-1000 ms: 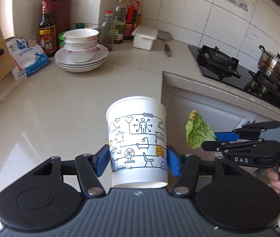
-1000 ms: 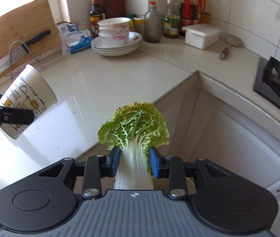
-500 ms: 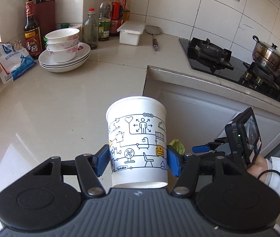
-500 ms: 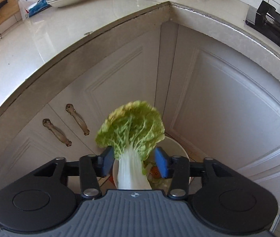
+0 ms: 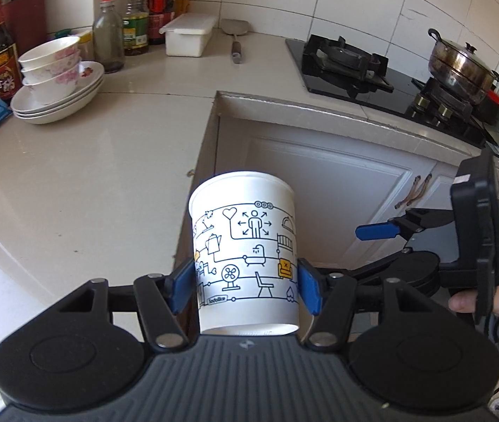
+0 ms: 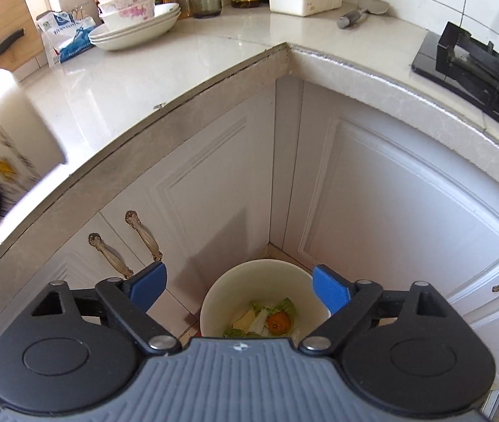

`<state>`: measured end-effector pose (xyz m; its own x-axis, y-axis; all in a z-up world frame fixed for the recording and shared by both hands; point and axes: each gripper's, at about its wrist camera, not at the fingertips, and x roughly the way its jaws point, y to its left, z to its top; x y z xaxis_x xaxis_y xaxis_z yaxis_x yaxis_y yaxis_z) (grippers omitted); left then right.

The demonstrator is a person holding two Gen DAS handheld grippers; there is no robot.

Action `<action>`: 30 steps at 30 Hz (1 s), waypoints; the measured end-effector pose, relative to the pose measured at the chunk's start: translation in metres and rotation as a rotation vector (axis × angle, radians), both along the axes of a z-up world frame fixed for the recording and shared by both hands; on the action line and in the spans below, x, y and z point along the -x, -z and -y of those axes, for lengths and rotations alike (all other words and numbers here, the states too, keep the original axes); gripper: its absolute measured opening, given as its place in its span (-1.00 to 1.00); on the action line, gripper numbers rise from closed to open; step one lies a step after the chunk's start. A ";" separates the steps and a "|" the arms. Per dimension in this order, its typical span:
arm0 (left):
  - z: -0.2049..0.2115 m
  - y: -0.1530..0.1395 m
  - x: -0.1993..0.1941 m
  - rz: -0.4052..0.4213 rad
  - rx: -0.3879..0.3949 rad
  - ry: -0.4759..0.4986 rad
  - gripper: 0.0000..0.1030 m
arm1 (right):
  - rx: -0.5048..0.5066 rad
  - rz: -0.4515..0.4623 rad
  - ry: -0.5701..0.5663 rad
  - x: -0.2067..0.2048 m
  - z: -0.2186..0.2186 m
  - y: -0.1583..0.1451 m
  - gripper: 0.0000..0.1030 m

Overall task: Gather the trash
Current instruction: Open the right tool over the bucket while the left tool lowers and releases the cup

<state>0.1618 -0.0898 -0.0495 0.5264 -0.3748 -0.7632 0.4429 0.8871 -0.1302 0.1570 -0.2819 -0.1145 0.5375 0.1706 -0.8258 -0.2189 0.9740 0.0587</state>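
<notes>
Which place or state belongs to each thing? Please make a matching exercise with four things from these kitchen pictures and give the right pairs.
Things:
1. paper cup
2. right gripper
3. bin
4. steel pot

Places or states:
A. on the floor in the cabinet corner, food scraps inside
B. on the gas stove
C. open, holding nothing
D. clamped between the jaws of the left gripper

Pairs: 1-D, 2-C, 3-A, 4-B
</notes>
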 end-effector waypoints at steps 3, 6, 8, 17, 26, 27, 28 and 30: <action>0.022 0.012 -0.005 -0.020 0.007 0.043 0.16 | 0.013 0.017 0.005 0.014 0.012 -0.008 1.00; 0.045 0.032 -0.014 -0.062 0.018 0.077 0.17 | 0.038 0.030 0.009 0.028 0.022 -0.012 1.00; 0.059 0.047 -0.020 -0.084 0.014 0.096 0.17 | 0.054 0.027 0.016 0.034 0.030 -0.012 1.00; 0.101 0.117 -0.054 -0.176 -0.029 0.083 0.17 | 0.118 0.013 0.063 0.051 0.054 -0.008 1.00; 0.118 0.179 -0.076 -0.245 -0.079 0.032 0.47 | 0.105 -0.008 0.119 0.059 0.074 -0.005 1.00; 0.119 0.181 -0.078 -0.242 -0.088 0.030 0.66 | 0.104 -0.009 0.126 0.059 0.075 -0.005 1.00; 0.119 0.182 -0.078 -0.235 -0.091 0.029 0.70 | 0.102 -0.010 0.133 0.059 0.077 -0.004 1.00; 0.118 0.181 -0.078 -0.221 -0.104 0.029 0.73 | 0.097 -0.014 0.142 0.058 0.080 -0.003 1.00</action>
